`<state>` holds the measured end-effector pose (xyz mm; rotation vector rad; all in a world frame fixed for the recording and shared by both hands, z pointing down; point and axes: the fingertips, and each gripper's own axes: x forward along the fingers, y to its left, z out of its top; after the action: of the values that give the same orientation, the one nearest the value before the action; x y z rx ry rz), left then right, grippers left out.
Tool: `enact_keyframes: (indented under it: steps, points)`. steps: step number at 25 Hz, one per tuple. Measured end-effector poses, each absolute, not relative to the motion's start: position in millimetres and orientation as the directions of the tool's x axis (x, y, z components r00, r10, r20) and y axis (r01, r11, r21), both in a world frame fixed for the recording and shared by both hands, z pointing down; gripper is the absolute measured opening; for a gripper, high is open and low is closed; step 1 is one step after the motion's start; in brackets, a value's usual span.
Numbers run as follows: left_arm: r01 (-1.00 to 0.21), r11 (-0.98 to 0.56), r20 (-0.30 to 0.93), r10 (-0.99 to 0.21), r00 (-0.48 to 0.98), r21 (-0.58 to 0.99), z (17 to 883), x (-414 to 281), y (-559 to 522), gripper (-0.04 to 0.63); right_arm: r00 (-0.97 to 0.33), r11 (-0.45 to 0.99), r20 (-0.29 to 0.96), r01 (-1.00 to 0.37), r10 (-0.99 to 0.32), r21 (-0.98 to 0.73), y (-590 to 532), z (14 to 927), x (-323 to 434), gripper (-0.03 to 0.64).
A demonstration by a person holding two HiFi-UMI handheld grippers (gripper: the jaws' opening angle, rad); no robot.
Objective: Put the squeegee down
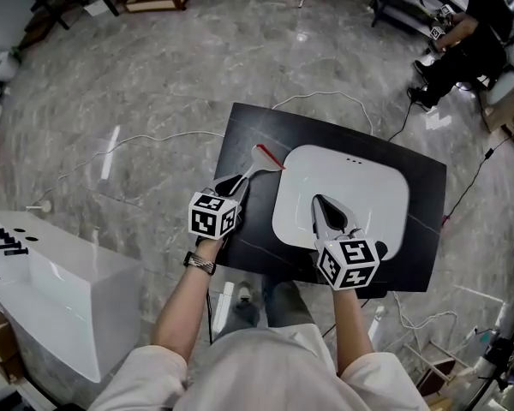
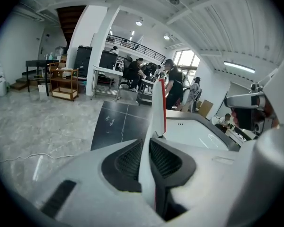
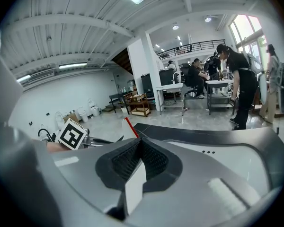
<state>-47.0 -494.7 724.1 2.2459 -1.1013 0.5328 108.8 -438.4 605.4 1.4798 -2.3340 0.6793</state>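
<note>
The left tool (image 1: 241, 180) is closed on the squeegee (image 1: 262, 155). In the left gripper view the slim white handle stands between the two ribbed pads (image 2: 128, 160), which sit against it on either side. The squeegee's head reaches out beyond the fingertips, with its red blade edge turned toward the basin (image 1: 364, 187). From the head view the squeegee hangs over the left part of the dark counter (image 1: 325, 135), and its head is just beside the basin's far left corner. Whether the blade touches the counter surface cannot be told. The right tool (image 1: 318, 202) is over the near part of the white basin, which is set into the counter. Its jaws are drawn together with nothing gripped at the tips, as the right gripper view shows. That view also catches the red blade and the left tool's marker cube (image 3: 72, 134) off to its left. The two tools point away from the person, side by side and apart, the left one over bare counter and the right one over the basin. On the grey marble floor a white cable (image 1: 154, 138) trails past the counter. A white fixture with a black tap (image 1: 60, 302) stands to the left, and a seated person (image 1: 467, 41) is at the far right.
</note>
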Motion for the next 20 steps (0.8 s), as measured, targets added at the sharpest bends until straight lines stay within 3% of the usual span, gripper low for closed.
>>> enact_keyframes:
  steps: [20]
  points:
    - [-0.843,-0.483,0.690,-0.528,0.495,0.235,759,-58,-489,0.097,-0.438,0.367,0.520,-0.899,-0.733,-0.239,-440,622,102,0.008]
